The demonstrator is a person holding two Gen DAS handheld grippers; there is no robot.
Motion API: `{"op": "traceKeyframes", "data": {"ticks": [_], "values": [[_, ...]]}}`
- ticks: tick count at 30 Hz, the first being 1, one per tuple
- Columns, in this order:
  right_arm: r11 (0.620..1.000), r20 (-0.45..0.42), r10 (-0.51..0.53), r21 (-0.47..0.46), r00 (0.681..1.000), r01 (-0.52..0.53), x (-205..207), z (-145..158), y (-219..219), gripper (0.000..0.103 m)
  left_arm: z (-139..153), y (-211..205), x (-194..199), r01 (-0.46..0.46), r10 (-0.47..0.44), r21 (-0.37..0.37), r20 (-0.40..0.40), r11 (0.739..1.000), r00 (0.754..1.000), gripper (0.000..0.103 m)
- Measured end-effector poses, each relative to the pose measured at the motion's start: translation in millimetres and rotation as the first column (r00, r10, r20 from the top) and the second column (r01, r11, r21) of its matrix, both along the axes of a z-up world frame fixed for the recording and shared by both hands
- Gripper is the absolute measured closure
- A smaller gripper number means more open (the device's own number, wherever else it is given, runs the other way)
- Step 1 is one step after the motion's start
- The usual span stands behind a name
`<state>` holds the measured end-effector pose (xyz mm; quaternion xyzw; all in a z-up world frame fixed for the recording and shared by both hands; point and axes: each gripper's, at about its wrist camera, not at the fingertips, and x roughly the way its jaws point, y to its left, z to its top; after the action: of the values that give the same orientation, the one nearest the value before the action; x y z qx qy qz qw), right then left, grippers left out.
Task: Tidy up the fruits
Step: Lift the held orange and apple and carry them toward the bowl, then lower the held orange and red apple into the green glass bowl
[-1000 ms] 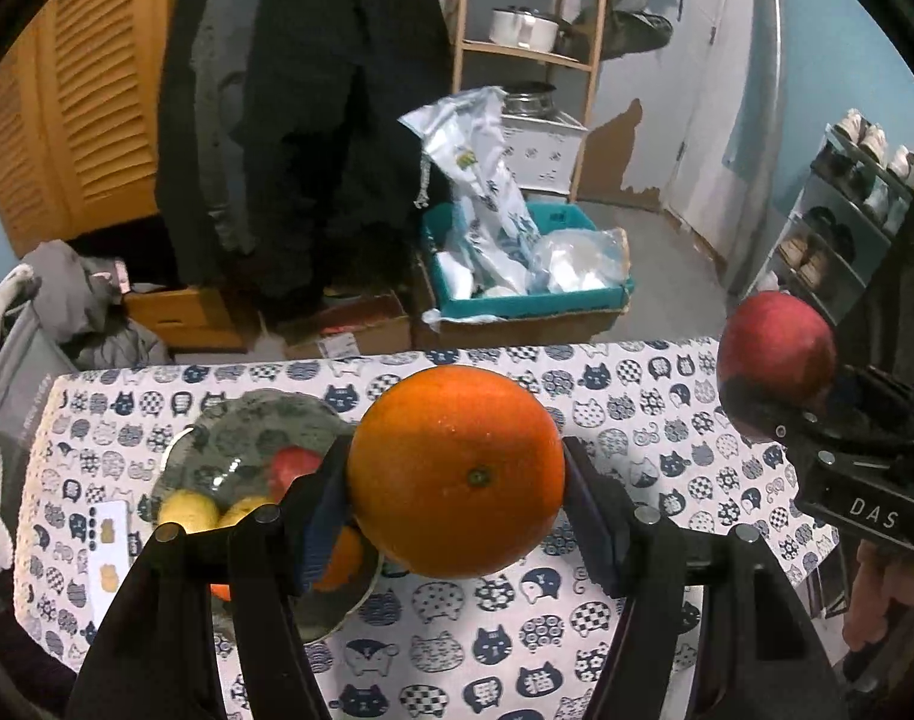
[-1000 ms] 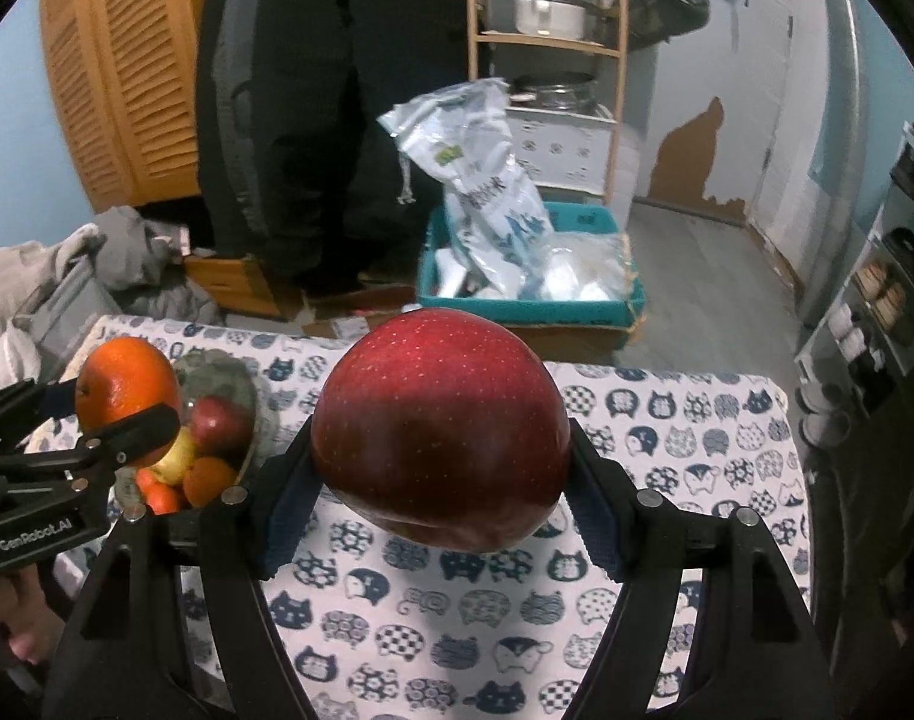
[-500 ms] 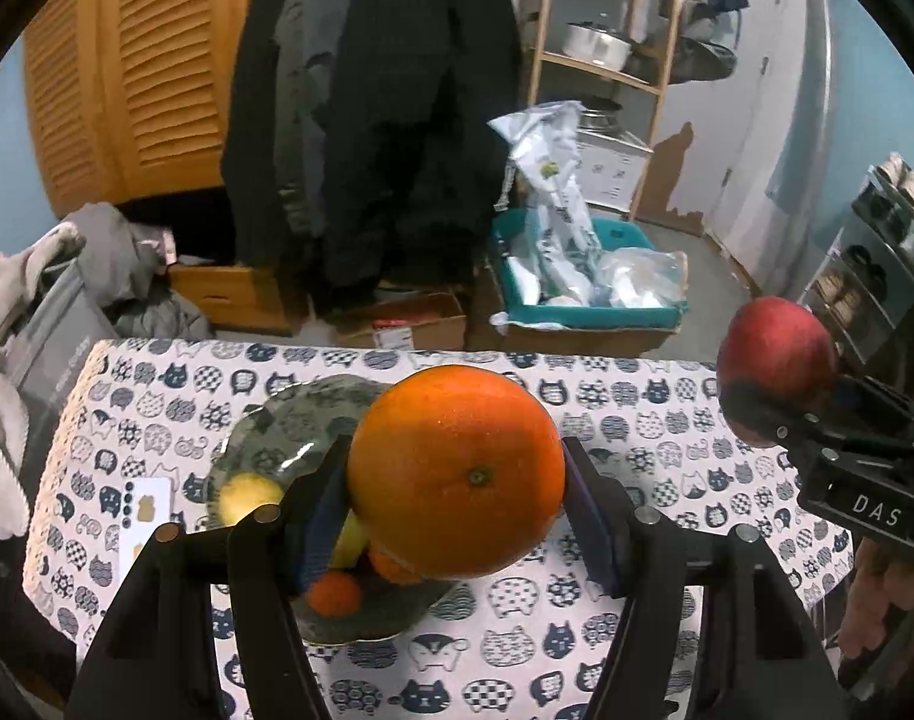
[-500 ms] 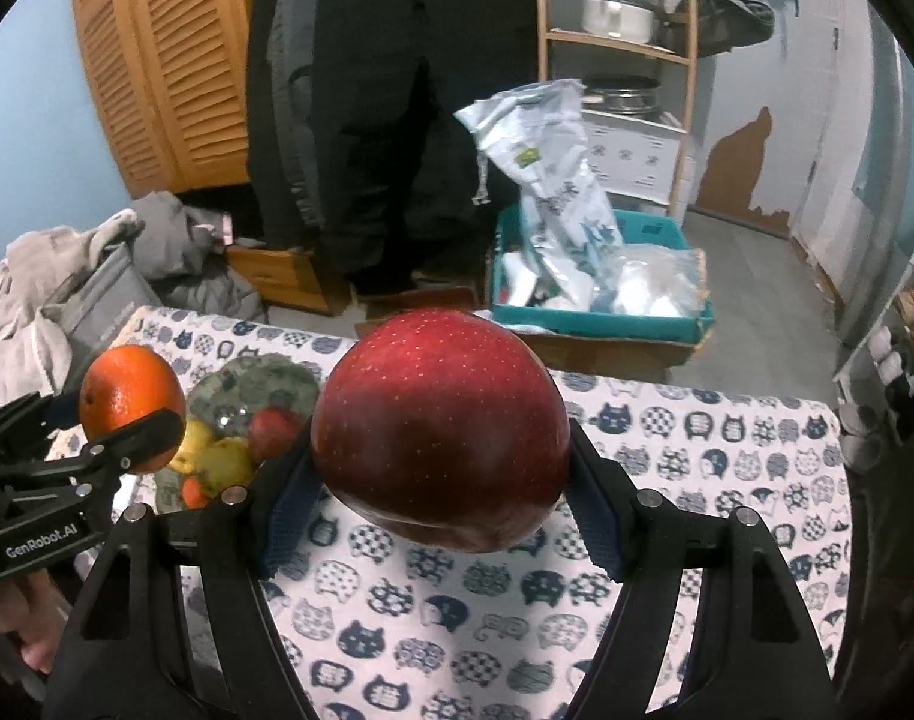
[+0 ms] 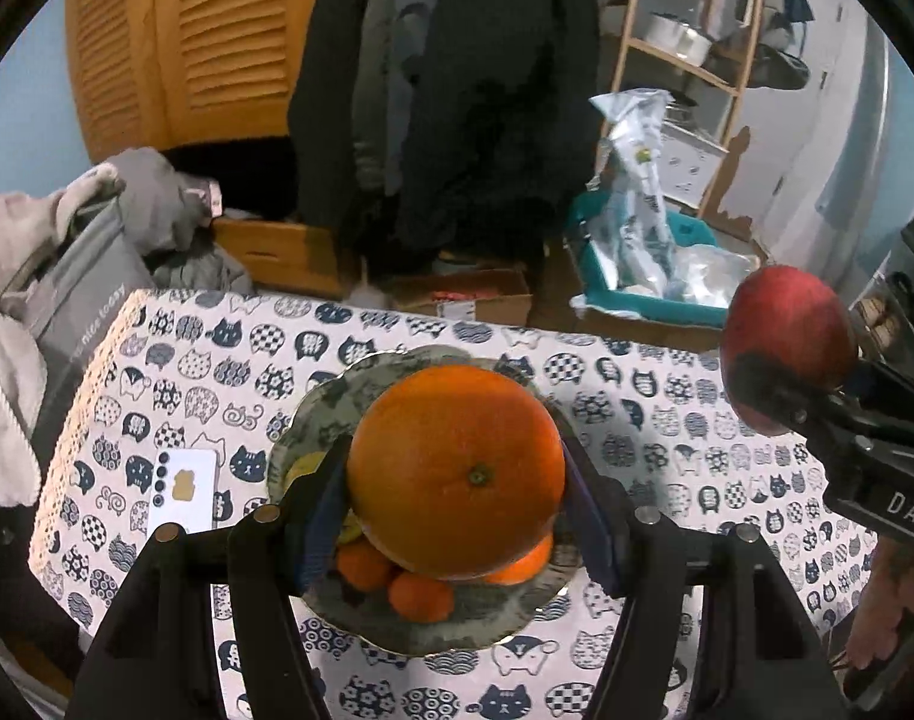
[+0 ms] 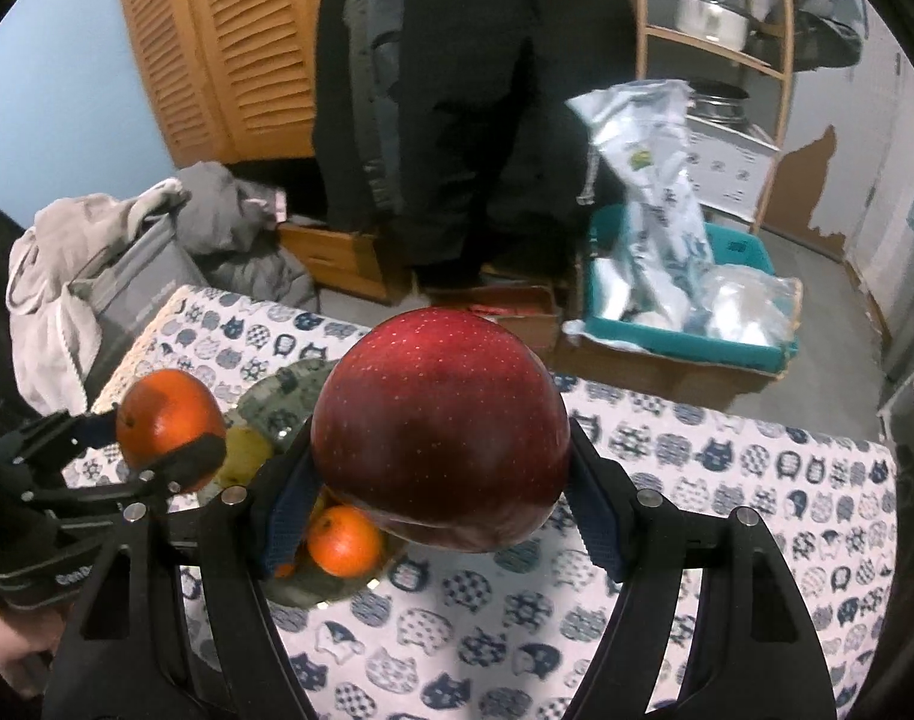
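Both fingers of the left gripper (image 5: 457,498) were pressed against the sides of a large orange (image 5: 456,471), pinching it between their blue pads and holding it in the air directly over a grey patterned bowl (image 5: 313,420). That bowl sat on a table covered with a cat-print cloth (image 5: 667,420), and small oranges (image 5: 421,597) and a yellowish fruit (image 5: 304,468) lay inside it, partly hidden by the held orange. To the right, the right gripper (image 6: 451,510) was likewise closed on a dark red apple (image 6: 440,429), clamped at its widest part and raised above the cloth, just right of the bowl. From the right wrist view, the left gripper reached in from the left edge with its fingers pointing toward the bowl, and part of a hand (image 6: 13,642) showed behind it at the lower left. A white card (image 5: 182,489) lay flat on the cloth left of the bowl. Beyond the table stood a teal bin (image 6: 685,324) holding plastic bags.
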<state>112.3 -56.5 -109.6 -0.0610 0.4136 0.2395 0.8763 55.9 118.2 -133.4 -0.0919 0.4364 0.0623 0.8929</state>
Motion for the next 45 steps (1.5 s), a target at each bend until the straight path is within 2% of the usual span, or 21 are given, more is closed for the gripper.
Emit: {"op": "traceKeyframes", "data": {"ticks": [13, 22, 27, 36, 38, 40, 45], "values": [[0.998, -0.079, 0.057, 0.002, 0.995, -0.057, 24, -37, 52, 0.028, -41, 39, 21, -0.056, 0.054, -0.03, -0.086, 0.998, 0.995, 0.035], [0.998, -0.156, 0.058, -0.005, 0.986, -0.06, 35, -70, 59, 0.028, -82, 47, 38, -0.07, 0.059, -0.061, -0.171, 0.996, 0.984, 0.035], [0.999, -0.172, 0.048, -0.014, 0.984, -0.051, 38, -77, 57, 0.028, -96, 46, 44, -0.069, 0.052, -0.081, -0.201, 0.994, 0.978, 0.035], [0.998, -0.186, 0.048, -0.017, 0.981, -0.052, 42, -83, 58, 0.028, -96, 50, 45, -0.082, 0.06, -0.099, -0.207, 0.992, 0.977, 0.033], [0.998, -0.187, 0.05, -0.017, 0.981, -0.054, 42, -83, 59, 0.028, -92, 50, 44, -0.078, 0.06, -0.09, -0.191, 0.993, 0.98, 0.022], [0.998, -0.189, 0.05, -0.015, 0.981, -0.053, 42, -83, 60, 0.028, -86, 49, 42, -0.076, 0.063, -0.07, -0.168, 0.995, 0.984, 0.017], [0.998, -0.196, 0.056, -0.004, 0.979, -0.058, 42, -84, 64, 0.028, -79, 54, 33, -0.089, 0.079, -0.056, -0.169, 0.994, 0.983, 0.017]]}}
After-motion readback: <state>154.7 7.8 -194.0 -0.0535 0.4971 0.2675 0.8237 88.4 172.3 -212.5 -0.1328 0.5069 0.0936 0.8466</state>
